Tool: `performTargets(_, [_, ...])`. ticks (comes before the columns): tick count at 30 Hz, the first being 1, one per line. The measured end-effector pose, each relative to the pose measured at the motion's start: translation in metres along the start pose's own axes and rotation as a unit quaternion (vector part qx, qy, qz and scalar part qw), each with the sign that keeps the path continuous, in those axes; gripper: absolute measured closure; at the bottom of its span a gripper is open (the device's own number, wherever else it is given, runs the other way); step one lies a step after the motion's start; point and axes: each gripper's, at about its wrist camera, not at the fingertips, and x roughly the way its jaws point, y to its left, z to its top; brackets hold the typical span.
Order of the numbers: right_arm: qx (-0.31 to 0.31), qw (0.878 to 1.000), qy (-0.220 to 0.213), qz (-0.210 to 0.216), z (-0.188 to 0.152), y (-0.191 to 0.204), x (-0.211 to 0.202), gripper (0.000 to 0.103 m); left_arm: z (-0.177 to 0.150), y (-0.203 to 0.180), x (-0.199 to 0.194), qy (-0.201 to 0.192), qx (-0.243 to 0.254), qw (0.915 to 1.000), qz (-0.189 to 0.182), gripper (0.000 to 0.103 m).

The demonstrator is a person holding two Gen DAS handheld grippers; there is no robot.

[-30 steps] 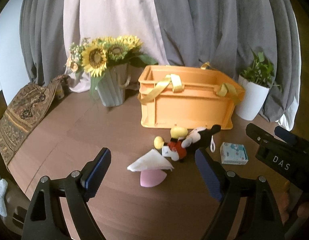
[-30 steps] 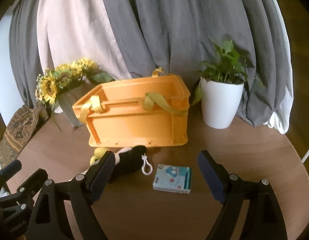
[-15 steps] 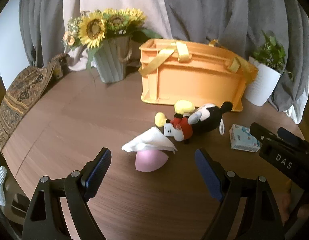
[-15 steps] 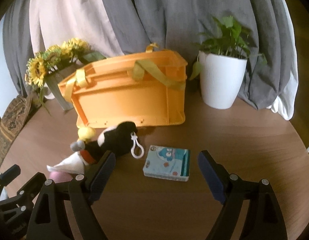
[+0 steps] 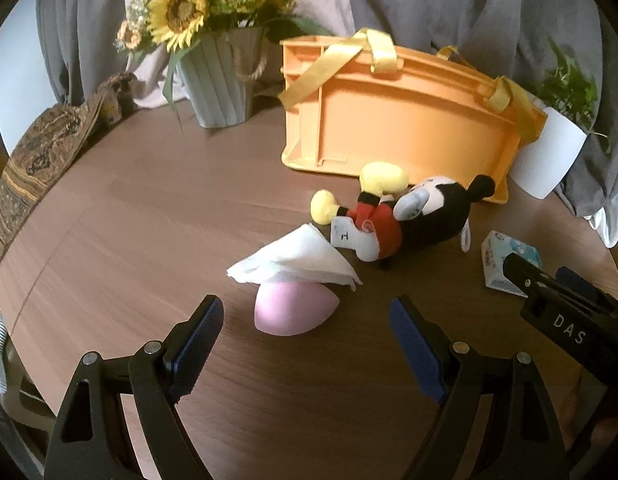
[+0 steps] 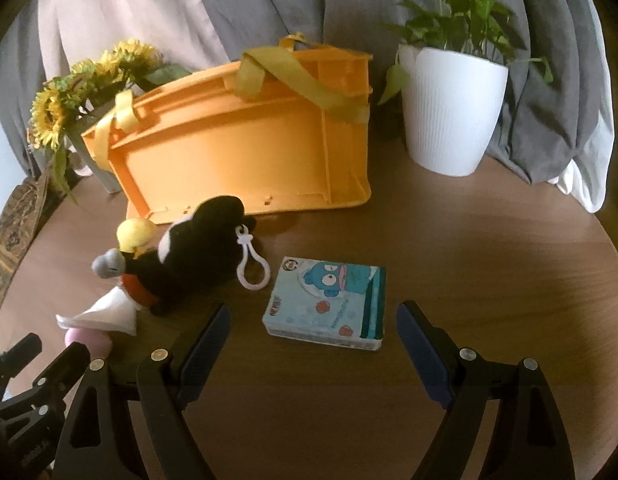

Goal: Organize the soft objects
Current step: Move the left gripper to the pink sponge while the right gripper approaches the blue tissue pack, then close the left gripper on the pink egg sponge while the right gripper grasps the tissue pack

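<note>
On the round wooden table lies a pink teardrop sponge [image 5: 290,313] with a white folded tissue [image 5: 297,260] draped over its far side. My left gripper [image 5: 307,344] hangs open just in front of the sponge, nothing between its fingers. Behind the tissue a mouse plush [image 5: 405,216] lies on its side, seen again from the right wrist [image 6: 189,256] with a white clip ring. A light-blue tissue pack [image 6: 329,300] lies flat ahead of my open right gripper [image 6: 313,348]. The orange crate [image 5: 397,116] with yellow straps stands behind the plush.
A grey vase of sunflowers [image 5: 221,80] stands at the back left and a white potted plant [image 6: 449,104] at the back right, both before grey and pale curtains. A patterned cloth [image 5: 33,160] hangs over the table's left edge. The right gripper's body [image 5: 565,320] shows at the left view's right side.
Both grippers have sunk toward the table and tipped forward. The sponge, tissue, plush and tissue pack now appear larger and nearer; none of them has moved.
</note>
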Motion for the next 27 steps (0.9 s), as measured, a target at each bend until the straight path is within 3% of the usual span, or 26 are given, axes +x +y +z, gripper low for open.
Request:
performTargets(15, [0.001, 0.999, 0.029, -0.018, -0.002, -0.003, 0.031, 0.017, 0.002, 0.002, 0.032, 0.031, -0.009, 0.9995, 0.002, 0.026])
performTargets(27, [-0.002, 0.999, 0.025, -0.034, 0.002, -0.003, 0.038, 0.018, 0.000, 0.005, 0.042, 0.040, -0.010, 0.9991, -0.006, 0.051])
